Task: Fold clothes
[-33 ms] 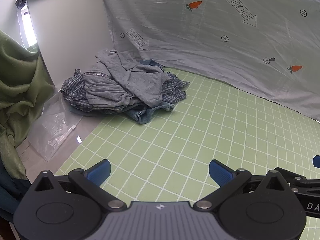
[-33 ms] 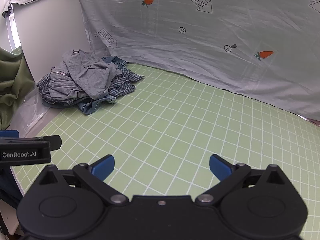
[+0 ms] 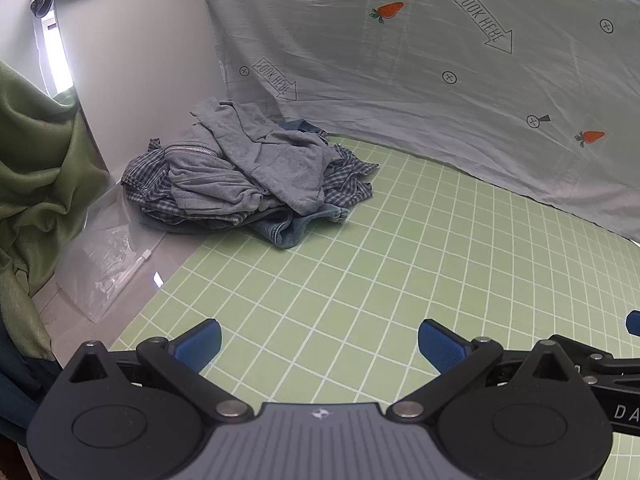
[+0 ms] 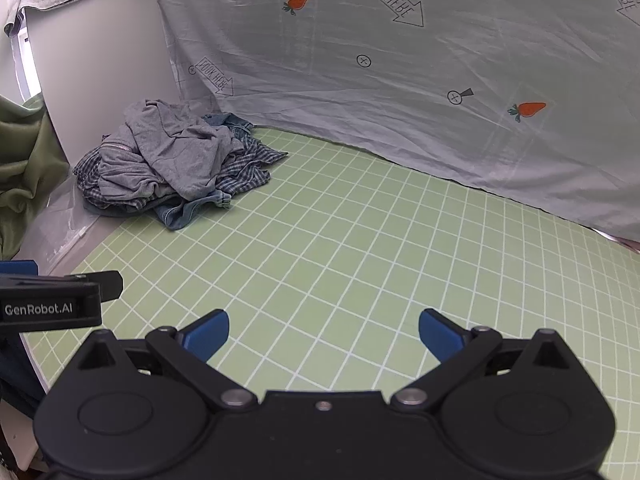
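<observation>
Grey, checked and denim clothes heap (image 3: 248, 184) unmoved at green gridded worktop (image 3: 400, 264) corner; left tool (image 3: 319, 342), right tool (image 4: 323, 334) unchanged, spread, empty; folding not begun.

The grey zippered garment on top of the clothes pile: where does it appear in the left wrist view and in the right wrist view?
Left wrist view: the grey zippered garment lies left of centre, on top of the clothes pile.
Right wrist view: the same garment lies further left, at mid height, on the pile.
Shared landmark: the "LOOK HERE" arrow printed on the sheet just above the pile.
</observation>
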### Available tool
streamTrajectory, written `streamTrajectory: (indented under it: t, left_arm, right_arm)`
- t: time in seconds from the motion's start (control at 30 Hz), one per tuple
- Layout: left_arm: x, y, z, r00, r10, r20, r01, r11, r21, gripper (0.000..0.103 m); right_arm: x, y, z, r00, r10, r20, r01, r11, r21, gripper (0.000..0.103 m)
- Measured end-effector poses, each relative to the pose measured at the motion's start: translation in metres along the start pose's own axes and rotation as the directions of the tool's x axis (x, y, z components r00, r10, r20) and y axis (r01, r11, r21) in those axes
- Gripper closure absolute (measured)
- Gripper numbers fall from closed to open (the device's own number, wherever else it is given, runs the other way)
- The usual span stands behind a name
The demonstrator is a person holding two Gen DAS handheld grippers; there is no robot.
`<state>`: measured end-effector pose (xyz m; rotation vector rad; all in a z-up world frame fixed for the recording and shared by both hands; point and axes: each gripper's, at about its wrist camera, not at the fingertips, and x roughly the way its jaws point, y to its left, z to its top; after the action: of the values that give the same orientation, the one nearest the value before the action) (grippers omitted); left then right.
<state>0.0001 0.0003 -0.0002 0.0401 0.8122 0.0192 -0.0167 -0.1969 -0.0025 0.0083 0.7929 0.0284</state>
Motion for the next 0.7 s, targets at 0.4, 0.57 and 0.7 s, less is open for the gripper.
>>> streamTrajectory:
  t: [0.4, 0.57, 0.7]
  left_arm:
    - [0.000, -0.004, 0.004, 1.000, 0.006, -0.009, -0.006, 1.000, -0.003, 0.000]
    - [0.000, -0.005, 0.004, 1.000, 0.009, -0.013, -0.009, 1.000, -0.005, 0.000]
    - [0.001, -0.001, 0.002, 1.000, 0.002, -0.011, -0.002, 1.000, -0.003, 0.000]
  right_arm:
    - [0.002, -0.005, 0.003, 1.000, 0.015, -0.013, -0.015, 1.000, -0.002, 0.001]
    - [0.001, -0.010, 0.002, 1.000, 0.020, -0.012, -0.020, 1.000, -0.005, 0.001]
    - [0.001, -0.004, 0.000, 1.000, 0.009, -0.009, -0.009, 1.000, -0.002, 0.001]
